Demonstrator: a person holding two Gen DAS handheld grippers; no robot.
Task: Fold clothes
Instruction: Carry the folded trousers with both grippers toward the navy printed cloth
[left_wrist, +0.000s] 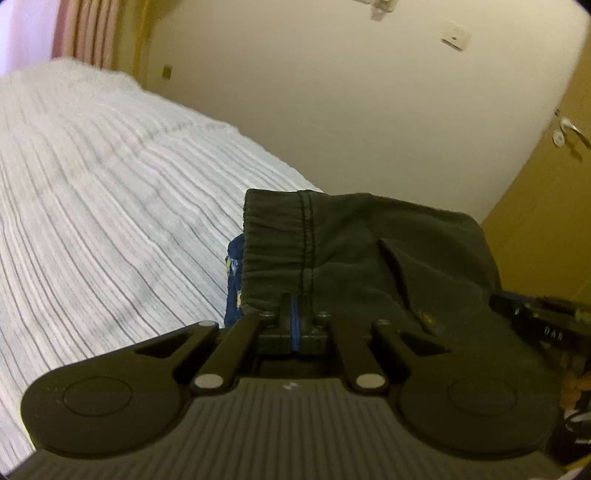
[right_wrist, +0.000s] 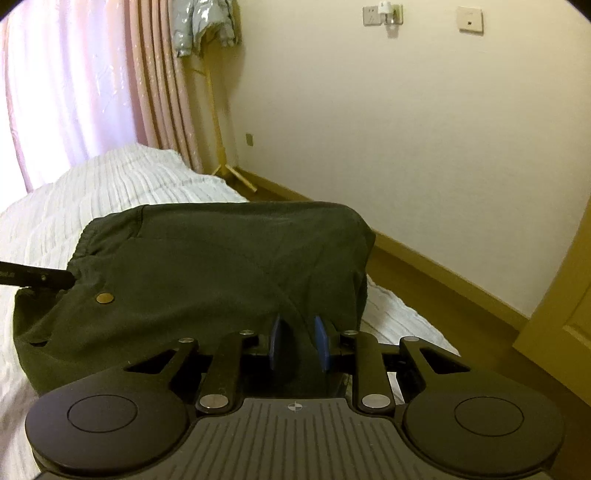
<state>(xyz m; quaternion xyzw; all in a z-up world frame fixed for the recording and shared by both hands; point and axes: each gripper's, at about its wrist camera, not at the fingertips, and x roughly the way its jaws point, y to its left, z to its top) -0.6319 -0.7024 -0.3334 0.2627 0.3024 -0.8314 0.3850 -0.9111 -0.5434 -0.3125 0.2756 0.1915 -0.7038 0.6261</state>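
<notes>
Dark green cotton trousers (right_wrist: 221, 266) stretched sideways above the white ribbed bed (left_wrist: 92, 184): left gripper (left_wrist: 294, 317) clenched on the waistband, right gripper (right_wrist: 299, 343) clamping the opposite edge.

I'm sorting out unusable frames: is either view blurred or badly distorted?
Left wrist view: the white ribbed bedspread is smeared by motion blur, while the dark green garment in the left tool stays fairly sharp. Right wrist view: mostly crisp; the pink curtain is washed out by daylight. Both views bend the walls and have dark corners.
</notes>
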